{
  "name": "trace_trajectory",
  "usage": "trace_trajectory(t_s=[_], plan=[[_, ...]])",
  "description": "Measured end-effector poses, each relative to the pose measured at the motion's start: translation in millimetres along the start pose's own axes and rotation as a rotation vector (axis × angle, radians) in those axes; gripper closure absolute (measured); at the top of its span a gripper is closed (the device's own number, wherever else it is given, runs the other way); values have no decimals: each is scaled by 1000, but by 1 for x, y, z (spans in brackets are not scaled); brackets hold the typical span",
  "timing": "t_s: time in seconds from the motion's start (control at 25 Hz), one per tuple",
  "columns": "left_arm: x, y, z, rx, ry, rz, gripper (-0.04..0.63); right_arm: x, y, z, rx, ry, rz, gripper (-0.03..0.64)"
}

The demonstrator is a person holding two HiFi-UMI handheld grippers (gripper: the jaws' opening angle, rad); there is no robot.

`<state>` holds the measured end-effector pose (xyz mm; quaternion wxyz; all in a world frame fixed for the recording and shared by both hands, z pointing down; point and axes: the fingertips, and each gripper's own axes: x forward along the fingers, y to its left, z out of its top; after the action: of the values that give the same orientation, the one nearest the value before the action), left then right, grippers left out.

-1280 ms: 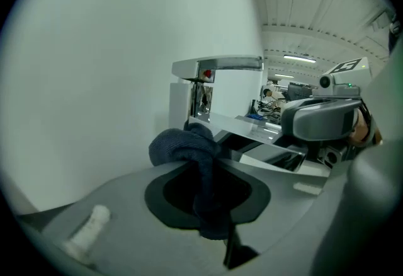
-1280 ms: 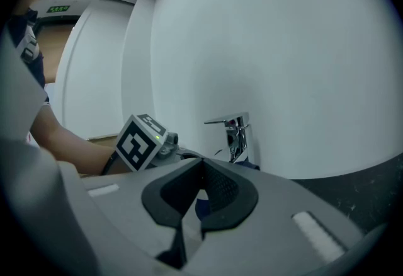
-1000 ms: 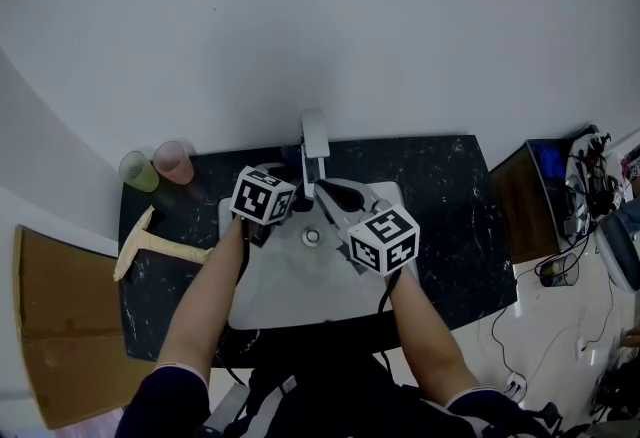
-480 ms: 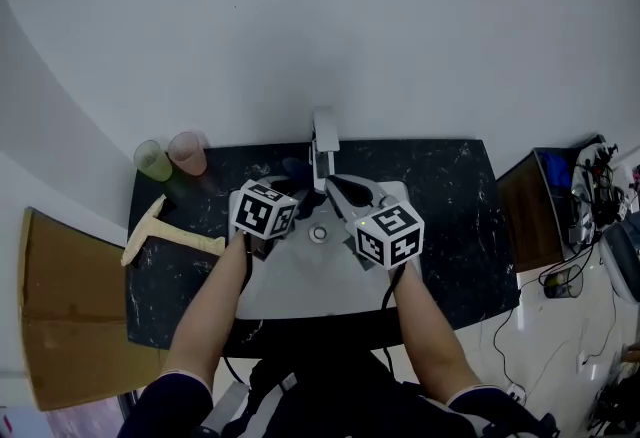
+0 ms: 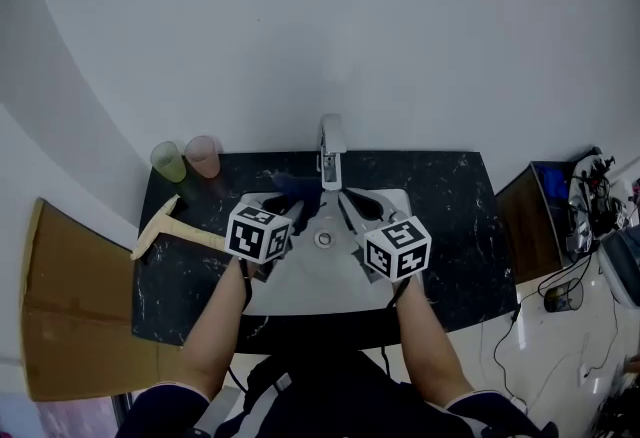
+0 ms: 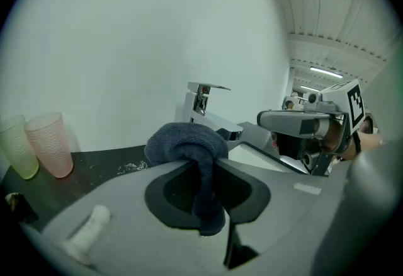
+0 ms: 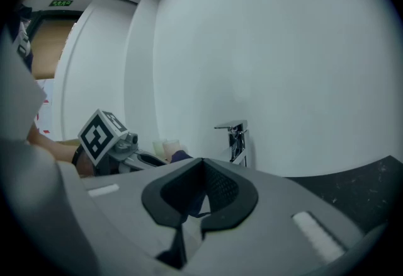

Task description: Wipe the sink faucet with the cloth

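Note:
A chrome faucet [image 5: 332, 148] stands at the back of the white sink [image 5: 300, 278]. My left gripper [image 5: 292, 198] is left of the spout and shut on a dark blue cloth [image 5: 289, 184]. In the left gripper view the cloth [image 6: 187, 142] bunches over the jaw tips and a strip hangs down between them, with the faucet [image 6: 203, 103] just behind. My right gripper [image 5: 348, 202] is over the basin right of the spout, shut and empty. In the right gripper view the faucet [image 7: 235, 140] stands past its closed jaws.
A green cup [image 5: 168, 162] and a pink cup [image 5: 203, 156] stand at the back left of the black marble counter [image 5: 445, 196]. A wooden-handled tool [image 5: 165, 231] lies left of the sink. Cardboard [image 5: 70, 326] sits beyond the counter's left edge, a box with cables [image 5: 550, 201] to the right.
My left gripper has drawn back from the faucet, toward me and to the left, with the cloth still in it. The right gripper has hardly moved.

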<state>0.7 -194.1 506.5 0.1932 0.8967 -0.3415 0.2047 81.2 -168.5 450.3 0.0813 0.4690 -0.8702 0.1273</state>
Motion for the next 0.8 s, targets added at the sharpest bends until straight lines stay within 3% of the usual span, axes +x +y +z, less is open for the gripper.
trace_trajectory(t_s=[0.2, 0.48, 0.8], plan=[[-25, -6, 22, -27, -108, 17, 537, -13, 5, 17, -49, -32, -46, 612], [-54, -23, 50, 3, -210, 24, 536, -30, 16, 43, -45, -115, -59, 613], [-72, -34, 63, 35, -257, 41, 535, -36, 24, 54, -61, -137, -50, 612]])
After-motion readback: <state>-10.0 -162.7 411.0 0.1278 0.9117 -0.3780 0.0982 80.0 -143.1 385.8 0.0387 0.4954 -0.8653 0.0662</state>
